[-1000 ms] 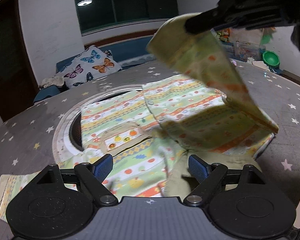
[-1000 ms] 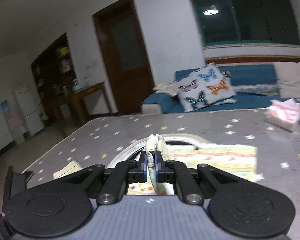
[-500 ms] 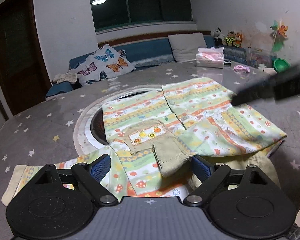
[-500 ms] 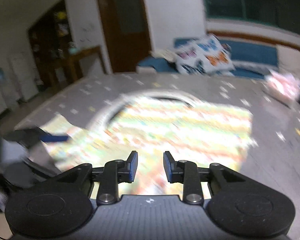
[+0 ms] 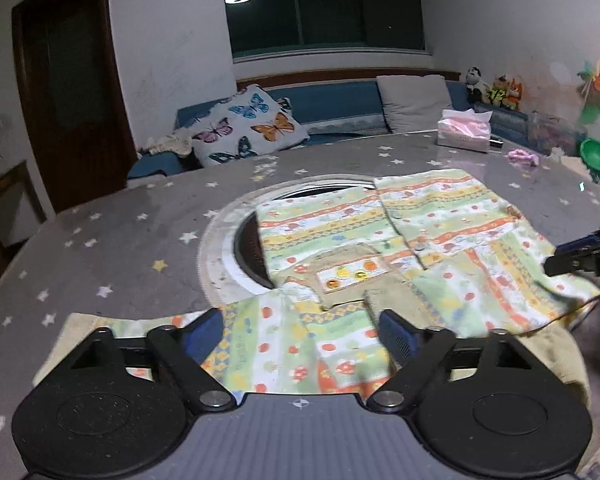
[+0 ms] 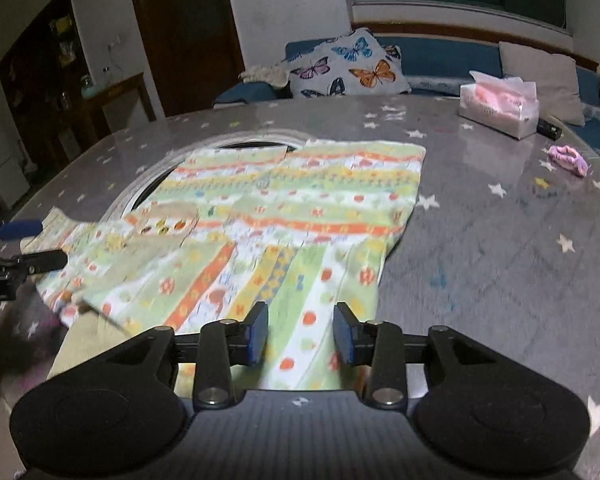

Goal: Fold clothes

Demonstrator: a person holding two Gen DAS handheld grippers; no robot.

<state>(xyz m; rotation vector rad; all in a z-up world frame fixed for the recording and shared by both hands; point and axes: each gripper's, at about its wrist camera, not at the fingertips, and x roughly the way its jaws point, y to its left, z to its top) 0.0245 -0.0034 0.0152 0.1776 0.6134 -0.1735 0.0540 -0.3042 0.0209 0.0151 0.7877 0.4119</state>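
Fabric of the printed garment [image 6: 300, 216], spread flat on the starry tabletop [image 6: 500, 240], looks light and limp, best pinched at a hem or sleeve edge; left tool [image 5: 300, 330] and right tool [image 6: 301, 338] gape empty.

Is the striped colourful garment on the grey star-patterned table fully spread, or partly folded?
Partly folded: on the striped colourful garment, one sleeve lies across its front.

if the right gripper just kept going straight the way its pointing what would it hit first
Most likely the patterned garment: the open right gripper points along the cloth spread on the starry table, and fabric already fills the gap between its fingers. Its height above the cloth is unclear.
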